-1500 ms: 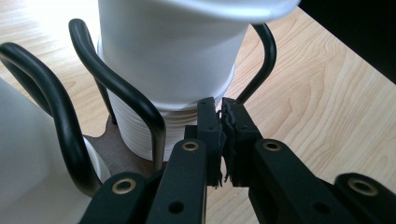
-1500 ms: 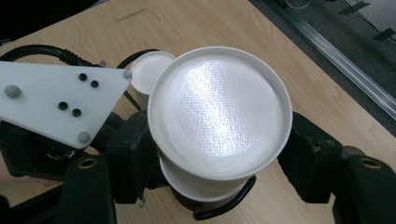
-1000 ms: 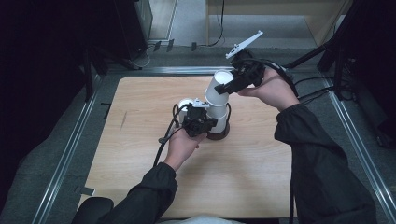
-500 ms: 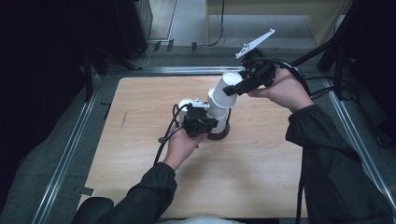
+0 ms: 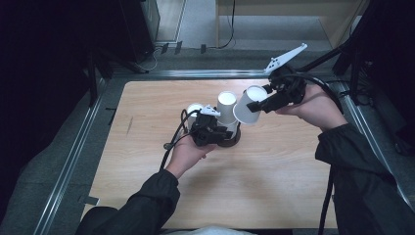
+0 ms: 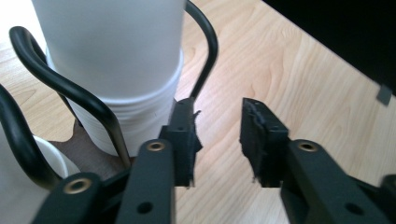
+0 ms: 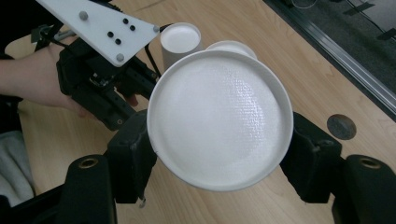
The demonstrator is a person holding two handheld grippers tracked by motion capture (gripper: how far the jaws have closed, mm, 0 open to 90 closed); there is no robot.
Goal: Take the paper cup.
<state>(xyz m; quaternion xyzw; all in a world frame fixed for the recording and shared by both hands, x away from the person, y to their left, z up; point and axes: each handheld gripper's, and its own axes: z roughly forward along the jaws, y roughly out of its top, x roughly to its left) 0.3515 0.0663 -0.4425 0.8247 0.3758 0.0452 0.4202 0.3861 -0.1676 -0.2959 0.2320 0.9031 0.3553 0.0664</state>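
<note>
Gripping a white paper cup (image 5: 248, 110) by its sides, your right gripper (image 5: 259, 105) holds it tilted in the air, just right of the stack it came off, bottom toward the gripper's camera. In the right gripper view the cup's round, finely dimpled base (image 7: 219, 119) sits squeezed between the two black pads. Your left gripper (image 5: 222, 133) rests low at the near side of the wire cup holder (image 5: 234, 139); its jaws have just been opening and now stand apart with bare tabletop between them. Beside them, smooth nested cups (image 6: 116, 70) stand upright inside the holder's curved black rods (image 6: 60, 88). A second, shorter cup (image 5: 194, 109) stands at the left. The pale wood-grain table (image 5: 274, 186) lies open on the near and right sides; a metal rail (image 5: 191, 73) borders its far edge.
</note>
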